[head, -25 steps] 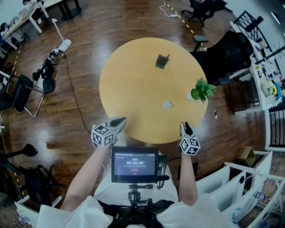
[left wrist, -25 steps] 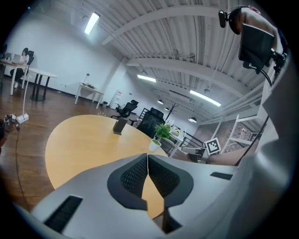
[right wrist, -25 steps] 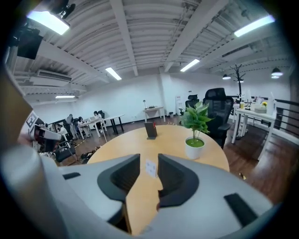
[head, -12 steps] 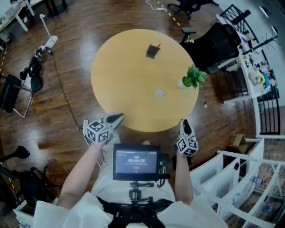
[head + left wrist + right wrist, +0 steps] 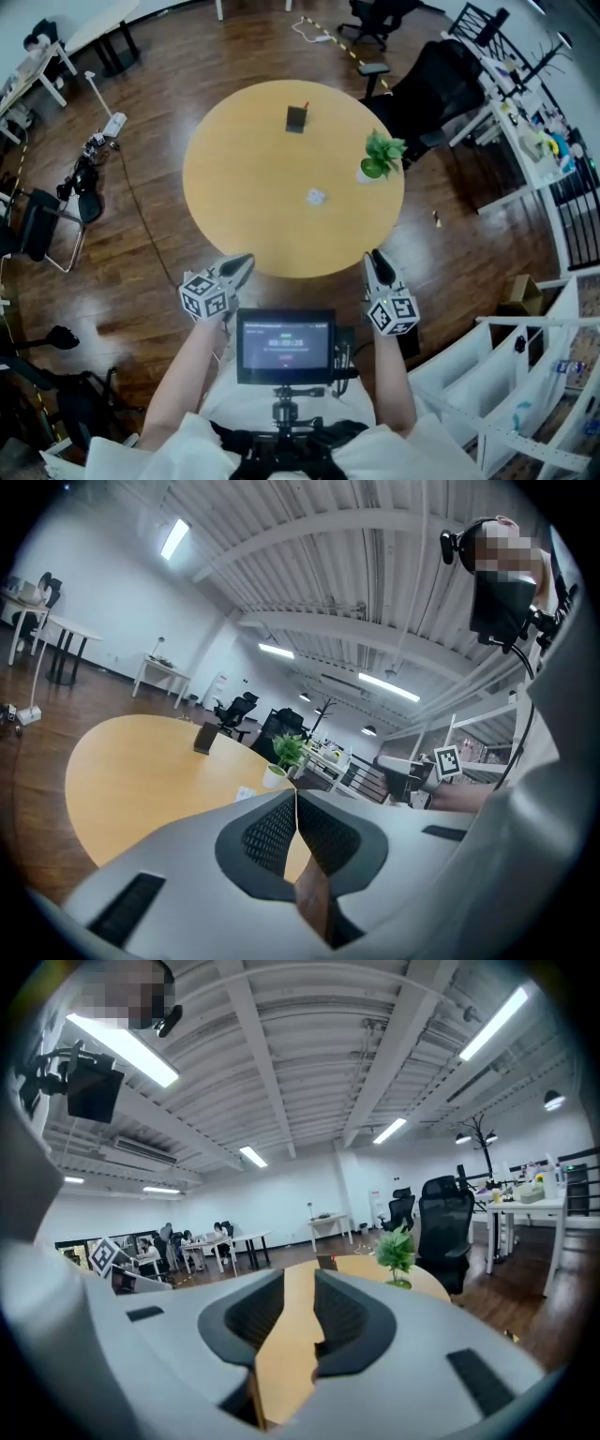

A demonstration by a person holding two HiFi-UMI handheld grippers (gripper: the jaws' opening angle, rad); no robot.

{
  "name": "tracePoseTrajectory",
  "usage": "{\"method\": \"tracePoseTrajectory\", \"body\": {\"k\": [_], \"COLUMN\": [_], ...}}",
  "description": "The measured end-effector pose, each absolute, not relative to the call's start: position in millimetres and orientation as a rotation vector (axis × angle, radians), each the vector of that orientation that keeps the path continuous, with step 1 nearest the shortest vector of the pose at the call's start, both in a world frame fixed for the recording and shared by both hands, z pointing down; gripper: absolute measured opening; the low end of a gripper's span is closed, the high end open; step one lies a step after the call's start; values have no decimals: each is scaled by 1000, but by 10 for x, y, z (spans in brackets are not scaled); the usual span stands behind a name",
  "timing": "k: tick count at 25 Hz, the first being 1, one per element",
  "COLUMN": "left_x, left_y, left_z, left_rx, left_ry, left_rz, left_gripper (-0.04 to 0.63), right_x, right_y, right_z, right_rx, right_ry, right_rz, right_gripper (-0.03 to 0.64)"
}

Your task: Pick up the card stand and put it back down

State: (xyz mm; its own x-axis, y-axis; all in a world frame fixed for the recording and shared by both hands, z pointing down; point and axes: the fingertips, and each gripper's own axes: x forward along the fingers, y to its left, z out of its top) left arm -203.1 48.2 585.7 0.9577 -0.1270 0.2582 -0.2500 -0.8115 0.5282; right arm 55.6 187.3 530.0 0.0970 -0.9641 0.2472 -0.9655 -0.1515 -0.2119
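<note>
The card stand (image 5: 296, 118) is a small dark block with a red tip, standing upright on the far side of the round yellow table (image 5: 234, 169). It also shows in the left gripper view (image 5: 205, 737) and, tiny, in the right gripper view (image 5: 324, 1262). My left gripper (image 5: 242, 266) hovers at the table's near edge, far from the stand; its jaws (image 5: 295, 797) meet at the tips and hold nothing. My right gripper (image 5: 377, 262) hangs just off the near right edge. Its jaws (image 5: 298, 1279) stand apart, have just been closing a little, and have nothing between them.
A small potted plant (image 5: 377, 155) stands at the table's right side and a small white item (image 5: 316, 197) lies near the middle. Black office chairs (image 5: 431, 80) crowd the far right. A chest-mounted screen (image 5: 285, 345) sits below the grippers. Cables and a chair lie on the floor at left.
The head view has swung, so the table and stand sit further left in the picture. Both grippers have kept near the table's near edge. The stand has not moved on the table.
</note>
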Motion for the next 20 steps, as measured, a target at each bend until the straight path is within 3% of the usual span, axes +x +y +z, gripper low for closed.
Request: {"method": "tracePoseTrajectory", "body": {"k": [20], "left_x": [-2170], "left_y": [1803], "left_z": [5462], "left_rx": [2487], "left_ry": [-528], "left_rz": [170], "left_gripper": [2], "right_x": [499], "right_y": [3393], "right_z": [4723], "right_rx": [2189], "right_ry": [-2341], "right_rz": [314], "right_gripper": [110]}}
